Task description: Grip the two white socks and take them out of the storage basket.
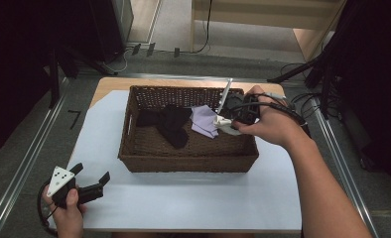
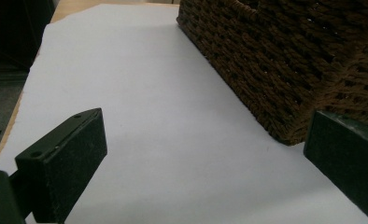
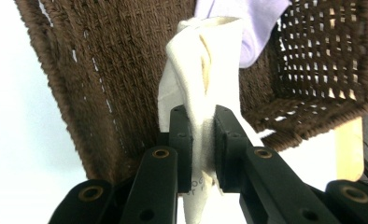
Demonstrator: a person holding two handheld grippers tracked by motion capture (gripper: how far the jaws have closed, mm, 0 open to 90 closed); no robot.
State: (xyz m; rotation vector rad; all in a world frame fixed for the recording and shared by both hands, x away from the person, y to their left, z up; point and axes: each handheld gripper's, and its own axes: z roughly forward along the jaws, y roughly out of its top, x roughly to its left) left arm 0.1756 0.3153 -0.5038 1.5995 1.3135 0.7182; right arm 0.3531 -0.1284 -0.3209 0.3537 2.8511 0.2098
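Note:
A brown wicker basket stands on a white sheet, holding a black cloth and a lilac cloth. My right gripper hangs over the basket's right side, shut on a cream cloth. In the right gripper view that cream cloth is pinched between the two jaws of the right gripper, with the lilac cloth behind it. My left gripper rests open at the sheet's near left corner. In the left gripper view its jaws stand wide apart around bare sheet, the basket wall ahead.
The white sheet covers most of a wooden table. Cables and dark stands crowd the floor at the back and right. A metal rail runs along the table's left side.

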